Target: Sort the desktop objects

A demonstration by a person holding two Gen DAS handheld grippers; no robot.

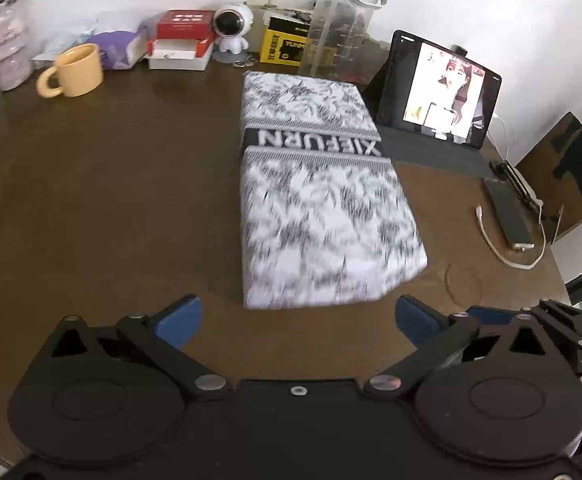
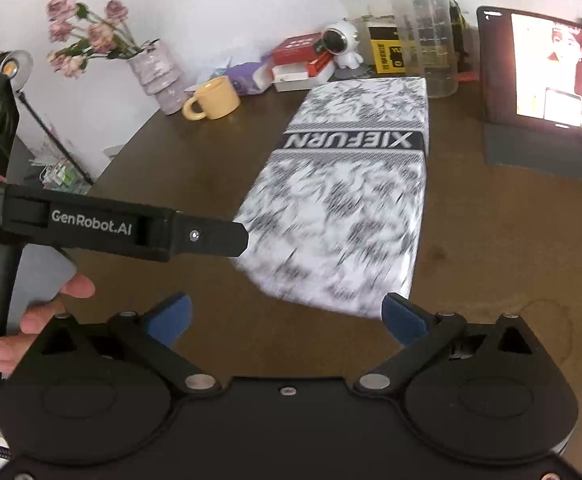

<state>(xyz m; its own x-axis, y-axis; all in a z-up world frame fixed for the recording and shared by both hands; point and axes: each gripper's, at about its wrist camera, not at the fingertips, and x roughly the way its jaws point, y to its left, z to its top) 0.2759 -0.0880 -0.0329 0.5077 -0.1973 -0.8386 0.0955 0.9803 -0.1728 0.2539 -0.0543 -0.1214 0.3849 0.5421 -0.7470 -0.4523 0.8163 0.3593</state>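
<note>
Packs: one patterned pack (image 1: 323, 200) | mugs: one mug (image 1: 75, 71) | tablets: one tablet (image 1: 441, 90)

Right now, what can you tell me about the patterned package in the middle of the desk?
The package is a flat, long rectangular pack, white with a grey leafy print, and looks wrapped in glossy plastic. A dark band crosses it, lettered XIEFURN in white and reading upside down from both cameras. It lies flat on the brown desk, its far end near the clear bottle, the tablet to its right. In the right wrist view, the left gripper's finger overlaps its near left edge; contact is unclear.
</note>
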